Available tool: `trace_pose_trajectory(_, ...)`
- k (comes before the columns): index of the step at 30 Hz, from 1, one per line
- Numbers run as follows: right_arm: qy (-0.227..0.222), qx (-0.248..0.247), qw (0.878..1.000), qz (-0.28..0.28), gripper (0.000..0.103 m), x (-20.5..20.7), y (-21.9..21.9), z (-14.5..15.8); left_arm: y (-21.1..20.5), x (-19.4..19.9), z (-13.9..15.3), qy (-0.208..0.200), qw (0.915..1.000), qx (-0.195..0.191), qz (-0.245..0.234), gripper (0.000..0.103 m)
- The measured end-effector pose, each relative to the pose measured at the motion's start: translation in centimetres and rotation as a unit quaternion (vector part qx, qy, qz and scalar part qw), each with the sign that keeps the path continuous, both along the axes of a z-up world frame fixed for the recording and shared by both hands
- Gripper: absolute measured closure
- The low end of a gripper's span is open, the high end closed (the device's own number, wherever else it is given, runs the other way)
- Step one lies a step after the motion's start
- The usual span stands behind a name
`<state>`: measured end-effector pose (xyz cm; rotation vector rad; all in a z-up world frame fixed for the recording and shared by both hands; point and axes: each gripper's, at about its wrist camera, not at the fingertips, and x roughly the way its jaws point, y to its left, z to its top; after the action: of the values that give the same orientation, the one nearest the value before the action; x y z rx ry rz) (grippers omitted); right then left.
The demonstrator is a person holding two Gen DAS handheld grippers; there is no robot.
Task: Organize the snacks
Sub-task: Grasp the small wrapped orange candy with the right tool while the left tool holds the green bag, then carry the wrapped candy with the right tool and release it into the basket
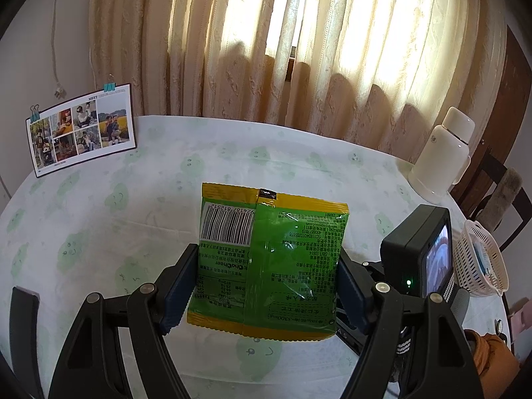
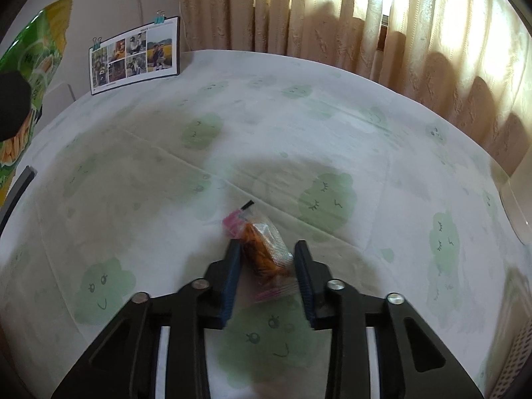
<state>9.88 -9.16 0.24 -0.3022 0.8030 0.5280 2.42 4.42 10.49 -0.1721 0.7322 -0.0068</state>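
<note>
So the left tongs are pinching the green snack bag by its two sides and holding it up off the worktop, back label facing the camera. Meanwhile the right tongs are straddling a small clear packet with orange snack bits and pink ends, lying on the cloud-print cloth; the left pad is looking like it's touching the wrapper, the right pad is sitting just off it, so I'd say the pinch isn't finished and the jaws are only partly drawn in. I'm reading this as the pick-up step for the little packet, with the big bag waiting its turn. Next move is probably calling for squeezing gently on that crinkly wrapper, then carrying both toward the white basket sitting at the right edge. Nothing much is blocking the way: the white flask is standing near the basket, and the photo card is leaning well off at the back.
</note>
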Motion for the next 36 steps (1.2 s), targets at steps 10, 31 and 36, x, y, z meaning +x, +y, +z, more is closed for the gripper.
trace_pose_trajectory(10,-0.005,0.028,0.999,-0.015,0.073,-1.6,-0.7,0.7,-0.6,0.1,-0.3,0.002,1.0,0.006,-0.002,0.03)
trace_pose_trajectory(31,-0.021,0.075,0.995,-0.059,0.073,-3.6,-3.8,2.1,-1.1,0.0,-0.5,-0.001,0.9998,0.02,-0.008,0.03)
trace_pose_trajectory(36,-0.03,0.09,0.993,-0.073,0.073,-4.0,-5.0,2.9,-1.2,0.0,-0.5,0.0,0.9997,0.023,-0.011,0.03)
